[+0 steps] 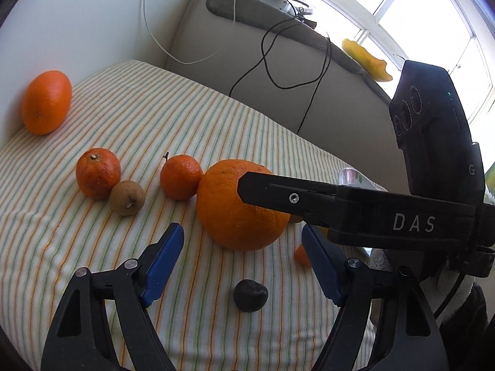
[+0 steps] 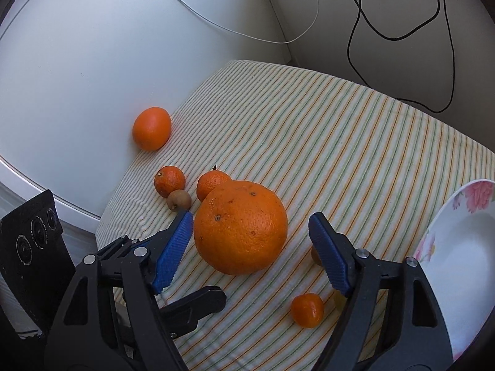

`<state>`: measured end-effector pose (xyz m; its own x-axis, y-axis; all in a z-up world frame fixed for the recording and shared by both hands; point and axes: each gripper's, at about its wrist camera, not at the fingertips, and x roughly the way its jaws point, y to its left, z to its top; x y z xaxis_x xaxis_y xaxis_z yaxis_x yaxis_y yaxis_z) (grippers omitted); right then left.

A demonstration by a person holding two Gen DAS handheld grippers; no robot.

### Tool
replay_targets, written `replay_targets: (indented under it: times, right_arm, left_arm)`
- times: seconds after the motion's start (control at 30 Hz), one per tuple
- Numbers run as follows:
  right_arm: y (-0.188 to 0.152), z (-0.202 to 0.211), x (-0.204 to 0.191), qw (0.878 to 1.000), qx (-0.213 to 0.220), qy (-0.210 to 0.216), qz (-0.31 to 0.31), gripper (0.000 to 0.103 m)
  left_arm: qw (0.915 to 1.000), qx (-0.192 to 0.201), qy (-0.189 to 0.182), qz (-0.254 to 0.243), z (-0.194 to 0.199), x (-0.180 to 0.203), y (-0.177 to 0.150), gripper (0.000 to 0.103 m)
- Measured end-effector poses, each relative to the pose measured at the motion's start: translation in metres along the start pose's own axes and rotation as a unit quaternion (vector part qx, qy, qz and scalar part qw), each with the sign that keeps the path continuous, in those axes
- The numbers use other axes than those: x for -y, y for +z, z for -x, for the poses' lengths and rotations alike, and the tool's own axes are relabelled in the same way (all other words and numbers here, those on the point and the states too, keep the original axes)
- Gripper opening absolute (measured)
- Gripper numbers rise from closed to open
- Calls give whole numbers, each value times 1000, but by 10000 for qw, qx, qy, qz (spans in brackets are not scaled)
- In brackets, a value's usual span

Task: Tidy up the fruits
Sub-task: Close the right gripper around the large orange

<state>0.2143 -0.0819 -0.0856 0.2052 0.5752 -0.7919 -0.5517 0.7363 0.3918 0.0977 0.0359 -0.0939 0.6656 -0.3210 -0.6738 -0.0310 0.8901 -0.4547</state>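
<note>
Right tongs (image 2: 250, 241) are standing wide, blue pads (image 2: 174, 249) flanking the large orange (image 2: 241, 227) without touching it; left pad is sitting just beside its skin, right pad is standing apart. The orange is resting on the striped cloth (image 2: 340, 142). Behind it, touching, a mandarin (image 2: 212, 182) is sitting; a second mandarin (image 2: 169, 181) is lying further left with a small brown fruit (image 2: 179, 199) against it. An oval orange fruit (image 2: 151, 128) is sitting at the cloth's far-left edge. A small tangerine (image 2: 307, 310) is lying near the front. A floral plate (image 2: 458, 247) is showing at right.
</note>
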Motion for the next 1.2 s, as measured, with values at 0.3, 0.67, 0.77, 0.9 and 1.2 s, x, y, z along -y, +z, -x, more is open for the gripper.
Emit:
replay_targets:
  times: [0.3, 0.67, 0.77, 0.9, 1.2]
  right_arm:
    - [1, -11, 5, 9992, -218, 263, -186, 78]
    - [-1, -7, 5, 9986, -237, 384, -259, 72]
    - [-2, -4, 2, 9990, -225, 336, -213, 72]
    - [-2, -1, 1, 9989, -190, 351, -237, 71]
    - [-9, 19, -1, 9989, -42, 404, -244, 71]
  left_arm:
    - [9998, -129, -72, 93, -9, -2, 2, 72]
    - [9999, -146, -66, -14, -10, 2, 0, 60]
    - [9999, -129, -46, -47, -8, 3, -1, 60]
    - [9999, -72, -49, -90, -4, 6, -3, 60]
    - [9996, 66, -54, -253, 13, 20, -7, 60]
